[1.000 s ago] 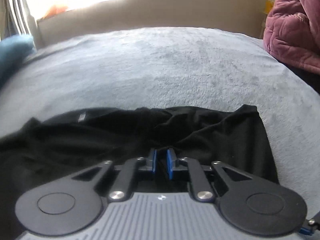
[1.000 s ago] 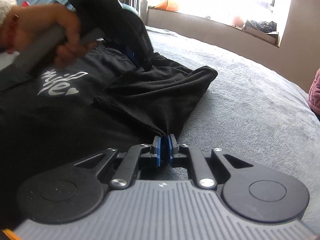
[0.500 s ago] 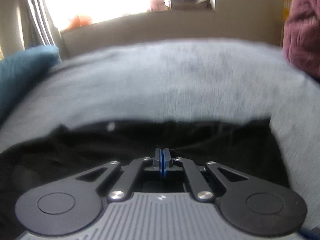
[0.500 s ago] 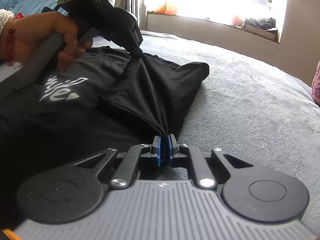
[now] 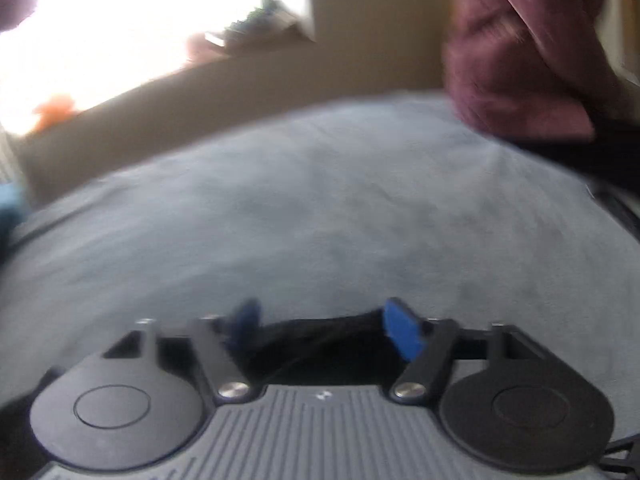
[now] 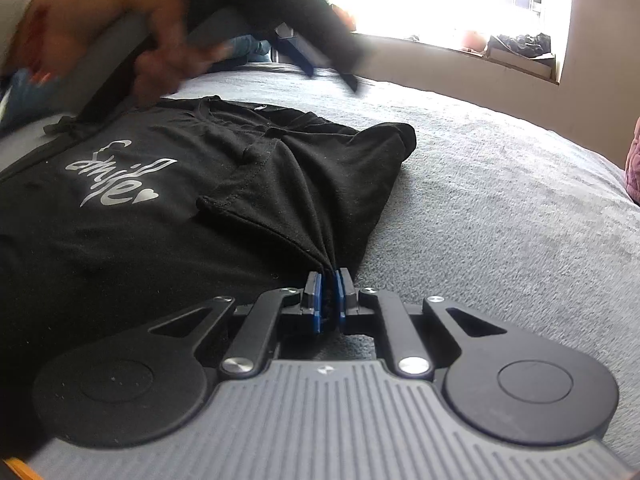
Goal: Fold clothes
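Right wrist view, fingers: the right gripper (image 6: 329, 294) has its blue fingers (image 6: 317, 300) clenched on a gathered bunch of the black T-shirt (image 6: 224, 208), the cloth fanning out in tight pleats from the pinch.
Left wrist view, fingers: the left gripper (image 5: 326, 330) is opening, its blue fingers (image 5: 402, 332) spread wide; a strip of black cloth lies low between them, with neither pad pressing on it. The picture is blurred.
Left gripper from the right wrist view: the left gripper (image 6: 320, 68) hangs in the air above the far edge of the T-shirt, clear of the cloth, held by a hand (image 6: 132, 40) at the upper left, blurred.
T-shirt: it lies spread on the bed (image 6: 500, 208), one side folded over onto its chest; the folded edge runs from the pinch towards the collar.
Print: silver script with a small heart (image 6: 116, 176), left of the folded part.
Bed: grey fleecy cover, bare to the right of the T-shirt.
Beyond the T-shirt: a bright window sill (image 6: 516, 52) carrying small things.
Right of the T-shirt, at the bed's edge: a maroon quilted jacket (image 5: 520, 52).
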